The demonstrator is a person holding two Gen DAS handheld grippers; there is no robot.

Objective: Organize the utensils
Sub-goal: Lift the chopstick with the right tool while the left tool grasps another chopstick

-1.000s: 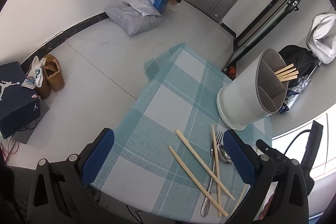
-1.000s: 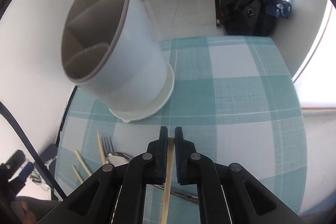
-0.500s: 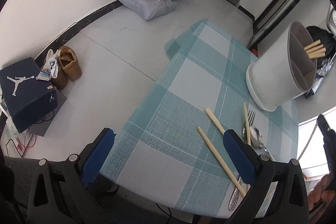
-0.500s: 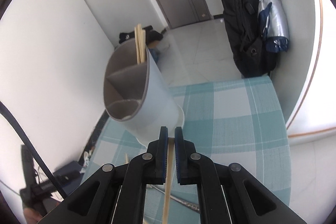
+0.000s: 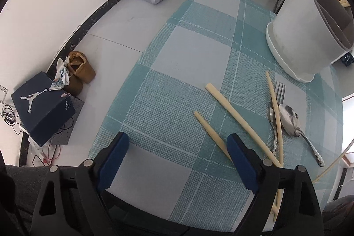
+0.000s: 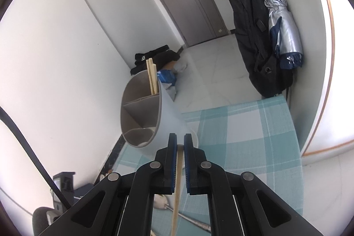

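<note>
Chopsticks are seen in three places. One chopstick is clamped between the blue pads of the right gripper, its long axis running along the fingers: the upper tip just shows at the fingertips and the shaft hangs down past the gripper body toward the bottom of the right wrist view. It is held in the air, in front of the utensil holder.

That holder, a white cylinder with a grey divided insert, stands on the teal checked tablecloth. Two chopsticks are already stood in its far compartment, nearly upright, tips projecting above the rim.

Three loose chopsticks are laid on the cloth. Two lie roughly parallel, slanting from upper left to lower right in the left wrist view; the shorter-looking one is partly hidden behind the right finger of the left gripper. A third chopstick runs almost straight away from the camera, lying across a fork whose tines point toward the holder. A spoon is placed just beside it, bowl toward the holder.

The left gripper's jaws are closing, wide apart, with nothing between them.
</note>
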